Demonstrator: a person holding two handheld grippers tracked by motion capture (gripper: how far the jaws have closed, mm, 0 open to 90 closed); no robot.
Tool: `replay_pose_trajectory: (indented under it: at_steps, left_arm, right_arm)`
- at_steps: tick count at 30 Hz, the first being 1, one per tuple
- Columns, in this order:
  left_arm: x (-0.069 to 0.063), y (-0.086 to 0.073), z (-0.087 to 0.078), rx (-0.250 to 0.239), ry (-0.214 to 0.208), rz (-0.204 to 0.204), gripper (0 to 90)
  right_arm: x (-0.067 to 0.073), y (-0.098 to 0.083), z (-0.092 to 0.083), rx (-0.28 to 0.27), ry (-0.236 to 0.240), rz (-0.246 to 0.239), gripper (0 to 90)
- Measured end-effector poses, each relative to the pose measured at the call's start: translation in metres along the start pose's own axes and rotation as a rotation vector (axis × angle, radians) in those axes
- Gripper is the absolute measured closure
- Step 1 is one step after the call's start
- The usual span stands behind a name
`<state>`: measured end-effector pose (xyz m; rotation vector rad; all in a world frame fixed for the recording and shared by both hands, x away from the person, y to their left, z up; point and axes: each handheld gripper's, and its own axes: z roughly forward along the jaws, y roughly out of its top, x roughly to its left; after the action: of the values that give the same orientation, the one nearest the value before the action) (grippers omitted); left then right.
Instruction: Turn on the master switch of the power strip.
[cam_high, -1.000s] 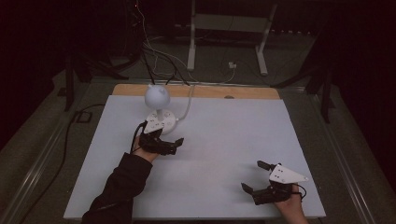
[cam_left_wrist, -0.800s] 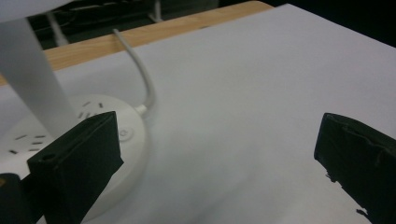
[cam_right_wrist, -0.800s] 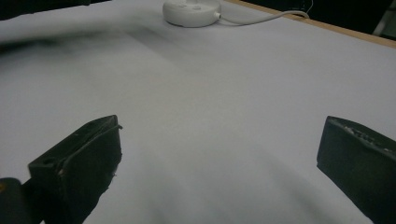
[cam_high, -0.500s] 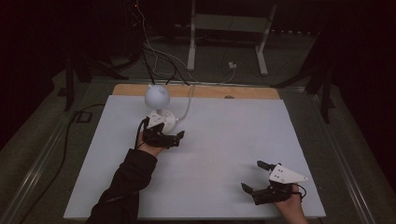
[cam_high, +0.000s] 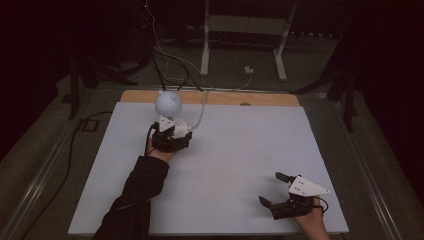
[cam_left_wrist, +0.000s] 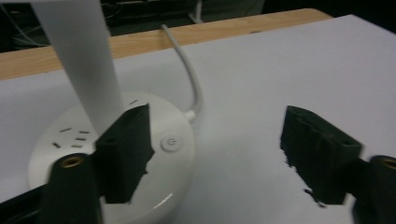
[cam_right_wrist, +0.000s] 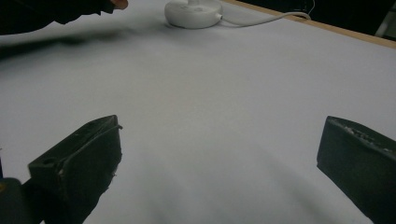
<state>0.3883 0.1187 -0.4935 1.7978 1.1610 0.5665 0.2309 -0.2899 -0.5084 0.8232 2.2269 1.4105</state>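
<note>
High view, item list. Desk (cam_high: 240, 165): white top, wooden strip along the far edge.

Lamp (cam_high: 168, 102): white, round head on a flat stem rising from a round base, standing near the far left of the desk. Base (cam_left_wrist: 154, 154) carried a power button (cam_left_wrist: 169, 143) on its top face and a few small markings beside the stem. Cord (cam_left_wrist: 189, 70) ran from the base toward the far edge.

Left hand-held gripper (cam_high: 175, 136): at the lamp base, jaws apart, having just been closing. Left gripper view placed one jaw over the base, just beside the stem and near the button; the other jaw stood off over bare desk. Nothing was clamped between them. Whether the near jaw actually rested on the base could not be told; the angle was poor.

Right hand-held gripper (cam_high: 272, 189): near the right front corner of the desk, well apart from the lamp, jaws wide apart and holding nothing. Right gripper view showed the base (cam_right_wrist: 193, 11) far off across bare desk.

Progress, as judged: work appeared to be operating the lamp at its base, probably pressing the button. Approach was done, with the gripper on station. Head looked unlit, so the press itself appeared left to do, then withdrawal.
</note>
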Motion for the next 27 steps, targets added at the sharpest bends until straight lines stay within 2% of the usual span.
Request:
replay_pose_trajectory:
  at_steps: [4,5,6,7,8,11,14,15,17,18,19,20,23,24,25,27]
  left_arm:
    - [0.0,0.001,0.002,-0.007,0.013,-0.001,42.3]
    - [0.0,0.002,0.002,-0.01,0.021,0.002,42.3]
    - [-0.001,0.002,0.003,-0.008,0.032,0.008,46.3]
    - [-0.001,0.002,0.004,-0.007,0.038,0.014,54.0]
    - [-0.002,0.003,0.005,-0.003,0.05,0.02,54.0]
    - [-0.001,0.003,0.008,0.0,0.063,0.028,65.7]
    - [0.0,0.003,0.01,0.003,0.076,0.027,71.5]
    - [0.0,0.003,0.011,0.006,0.076,0.029,78.4]
    - [0.0,0.002,0.013,0.009,0.086,0.037,80.8]
    - [0.001,0.002,0.014,0.012,0.083,0.036,85.9]
    - [0.001,0.002,0.014,0.013,0.085,0.044,86.3]
    - [0.001,0.001,0.016,0.019,0.114,0.056,88.9]
    - [0.003,0.0,0.016,0.005,0.097,0.045,90.0]
    - [0.002,-0.001,0.017,0.012,0.116,0.061,90.0]
    - [0.003,-0.002,0.02,0.032,0.113,0.076,90.0]
    - [0.003,-0.004,0.022,0.038,0.116,0.086,90.0]
  right_arm:
    - [0.0,0.0,0.0,0.0,0.002,0.001,0.0]
    - [0.0,0.0,0.0,0.0,0.002,0.001,0.0]
    - [0.0,0.0,0.0,0.0,0.002,0.001,0.0]
    - [0.0,0.0,0.0,0.0,0.002,0.001,0.0]
    - [0.0,0.0,0.0,0.0,0.002,0.001,0.0]
    - [0.0,0.0,0.0,0.0,0.004,0.002,0.0]
    - [0.0,0.0,0.0,0.0,0.004,0.004,0.0]
    - [-0.001,0.0,0.0,-0.001,0.004,0.003,0.0]
    - [-0.001,0.0,0.0,0.0,0.004,0.004,0.0]
    - [-0.001,-0.001,0.0,0.001,0.006,0.006,0.0]
    - [0.0,-0.001,0.0,0.003,0.007,0.006,0.0]
    - [0.0,-0.001,0.0,0.005,0.007,0.005,0.0]
    - [0.0,-0.001,0.0,0.005,0.009,0.004,0.0]
    - [0.0,-0.001,0.0,0.005,0.008,0.005,0.0]
    - [-0.001,-0.001,0.0,0.004,0.009,0.008,0.0]
    - [-0.001,-0.001,0.0,0.004,0.008,0.008,0.0]
